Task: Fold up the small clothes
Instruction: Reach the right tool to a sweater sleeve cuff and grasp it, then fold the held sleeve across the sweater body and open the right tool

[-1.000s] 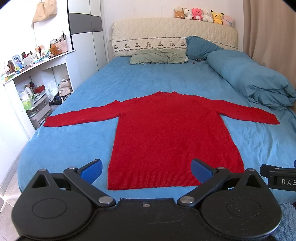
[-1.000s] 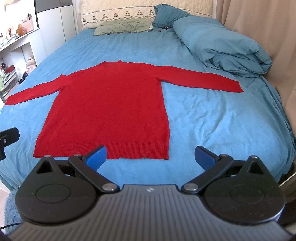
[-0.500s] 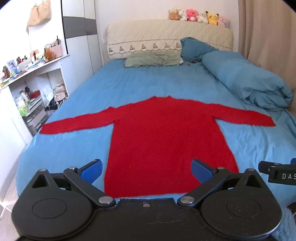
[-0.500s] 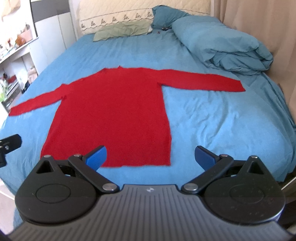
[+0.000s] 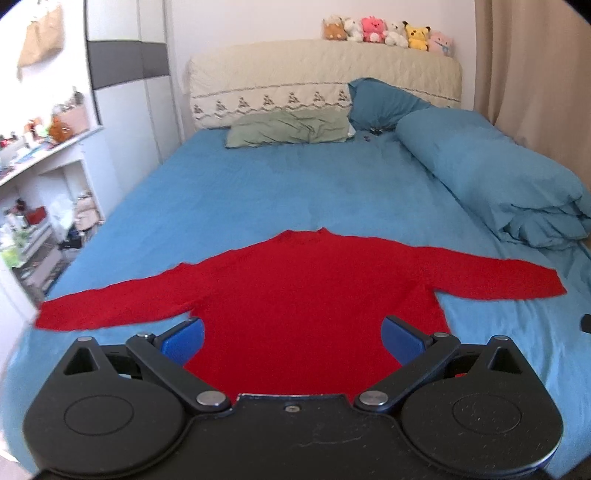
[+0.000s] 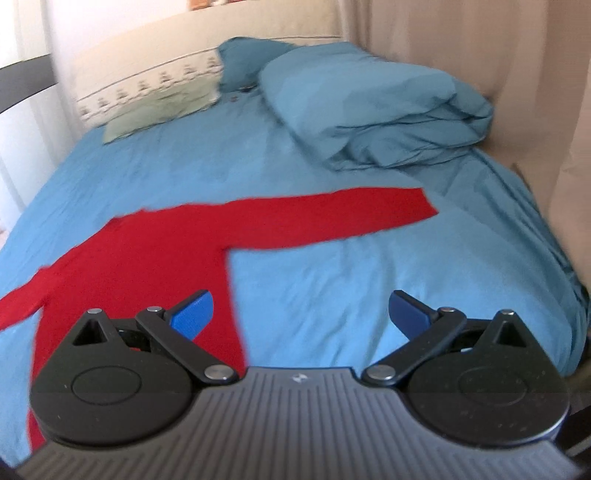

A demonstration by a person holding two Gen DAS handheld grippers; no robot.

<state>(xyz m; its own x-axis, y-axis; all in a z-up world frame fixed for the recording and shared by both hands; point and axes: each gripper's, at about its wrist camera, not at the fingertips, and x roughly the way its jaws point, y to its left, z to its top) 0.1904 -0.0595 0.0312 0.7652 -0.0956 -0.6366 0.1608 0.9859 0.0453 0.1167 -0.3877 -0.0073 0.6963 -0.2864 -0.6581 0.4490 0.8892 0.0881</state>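
Observation:
A red long-sleeved sweater (image 5: 306,295) lies flat on the blue bed sheet (image 5: 258,192), both sleeves spread out sideways. My left gripper (image 5: 293,338) hovers open over the sweater's body, nothing between its blue fingers (image 5: 184,338). In the right wrist view the sweater (image 6: 147,254) fills the left side, its right sleeve (image 6: 332,218) stretching toward the bed's right edge. My right gripper (image 6: 301,312) is open above the sheet beside the sweater's right side seam, under the sleeve. The hem is hidden behind both gripper bodies.
A folded blue duvet (image 5: 491,181) lies along the bed's right side. A green pillow (image 5: 291,127) and a blue pillow (image 5: 384,101) rest at the headboard, plush toys (image 5: 388,31) above. Shelves with clutter (image 5: 33,206) stand left; a beige curtain (image 6: 480,74) hangs right.
Both grippers have moved forward over the bed, so the hem has dropped out of view. The right gripper has also swung right toward the right sleeve. Both stay open.

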